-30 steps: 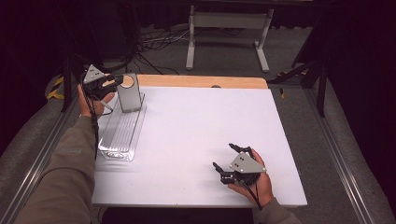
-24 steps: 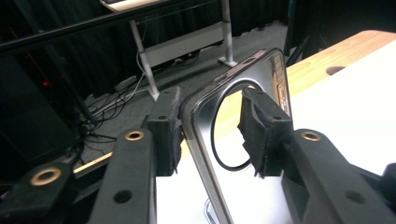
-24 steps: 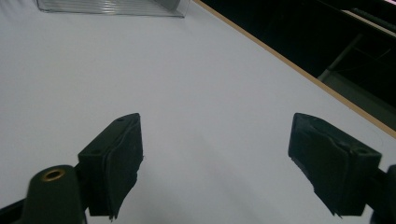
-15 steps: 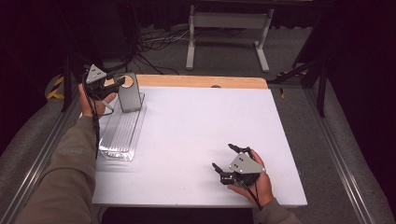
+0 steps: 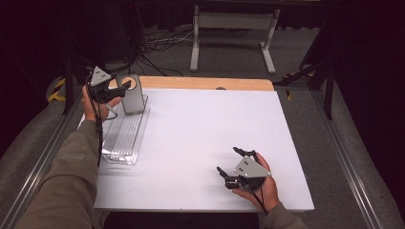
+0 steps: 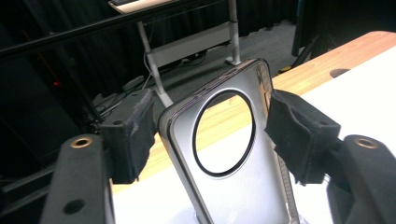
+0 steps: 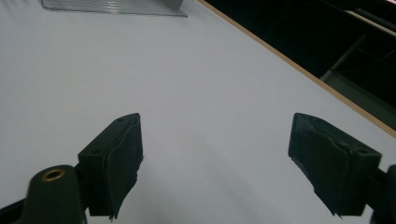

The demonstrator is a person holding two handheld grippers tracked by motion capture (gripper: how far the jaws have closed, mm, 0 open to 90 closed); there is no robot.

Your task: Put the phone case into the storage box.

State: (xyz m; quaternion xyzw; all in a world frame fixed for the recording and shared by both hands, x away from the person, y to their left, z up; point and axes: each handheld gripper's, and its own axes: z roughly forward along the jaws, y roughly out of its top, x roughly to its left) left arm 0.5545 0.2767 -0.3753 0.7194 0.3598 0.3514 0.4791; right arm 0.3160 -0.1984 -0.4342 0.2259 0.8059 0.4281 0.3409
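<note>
A silver slab with a large round hole (image 5: 131, 98) stands upright at the far end of a clear ribbed tray (image 5: 122, 138) on the table's left. My left gripper (image 5: 123, 88) reaches it from the left at its top. In the left gripper view the slab (image 6: 224, 200) rises between the two black pads (image 6: 128, 135), and the left gripper (image 6: 212, 130) is open; its jaws have just been opening, and the pads sit beside the slab's edges without squeezing it. My right gripper (image 5: 228, 161) rests near the table's front right. It (image 7: 215, 158) is open over bare white table.
The white table top (image 5: 205, 129) ends in a wooden strip (image 5: 205, 83) at the far edge. A metal stand (image 5: 229, 24) and cables lie on the floor behind. Metal rails (image 5: 43, 162) run along the left side.
The left gripper's jaws have spread apart from the silver slab, which stays standing in the tray. The right hand and gripper have not moved.
</note>
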